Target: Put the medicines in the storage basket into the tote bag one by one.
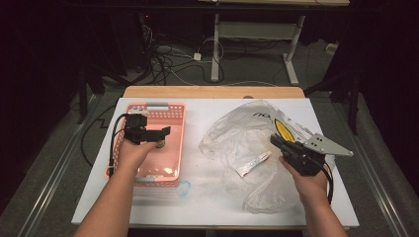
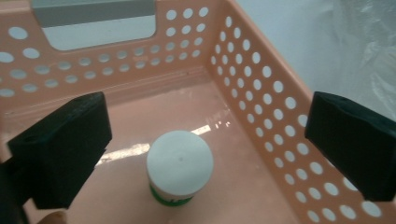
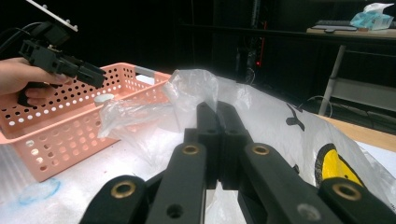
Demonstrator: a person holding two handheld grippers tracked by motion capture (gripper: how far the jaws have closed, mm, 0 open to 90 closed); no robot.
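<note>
A pink perforated basket [image 1: 173, 118] stands on the left of the white table. On its floor stands a small jar with a white lid and green label [image 2: 180, 165], also seen as the jar [image 1: 159, 144]. My left gripper [image 1: 167, 130] hovers over the basket, open, its jaws wide on either side of the jar and above it. My right gripper [image 1: 273, 139] is shut, held just above a crumpled clear plastic bag [image 1: 237, 133]; nothing shows between its fingers [image 3: 208, 116]. A small white and red sachet [image 1: 253, 163] lies in the bag.
The bag [image 3: 261, 112] carries a yellow and black print [image 1: 284, 129]. A blue mark [image 1: 184, 186] sits on the table cover near the basket's front corner. Beyond the wooden back edge [image 1: 212, 92] are desk legs and floor cables.
</note>
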